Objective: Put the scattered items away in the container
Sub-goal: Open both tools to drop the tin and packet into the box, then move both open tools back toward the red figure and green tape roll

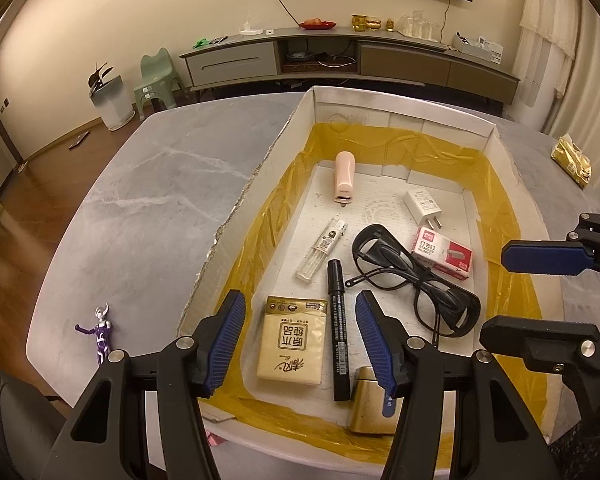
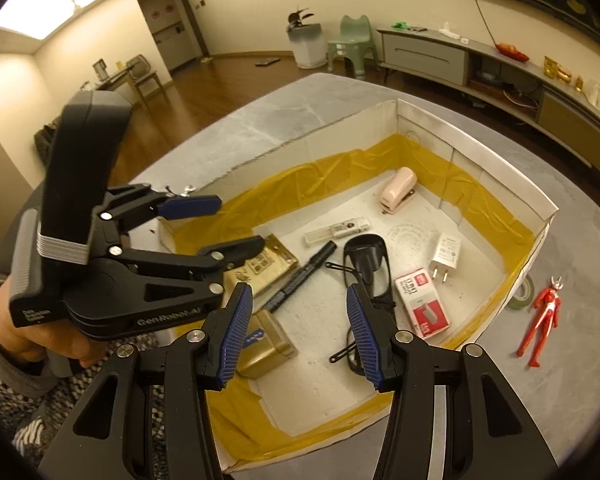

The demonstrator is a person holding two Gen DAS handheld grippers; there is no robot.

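Observation:
A white cardboard box (image 1: 400, 110) lined with yellow tape holds a pink stapler (image 1: 345, 178), a white charger (image 1: 422, 204), a staples box (image 1: 444, 252), black glasses (image 1: 416, 276), a black marker (image 1: 339, 330), a tissue pack (image 1: 294, 340) and a gold box (image 1: 370, 408). My left gripper (image 1: 300, 344) hangs open above the tissue pack and marker, holding nothing. My right gripper (image 2: 300, 334) is open over the box's near part, also holding nothing. Outside the box, a purple figure (image 1: 100, 334) and a red figure (image 2: 542, 320) lie on the table.
A green tape roll (image 2: 522, 294) sits beside the box (image 2: 460, 140) near the red figure. A gold packet (image 1: 572, 160) lies at the table's far right. The grey marble table (image 1: 140, 200) stretches left of the box. A hand holds the left gripper (image 2: 228, 226).

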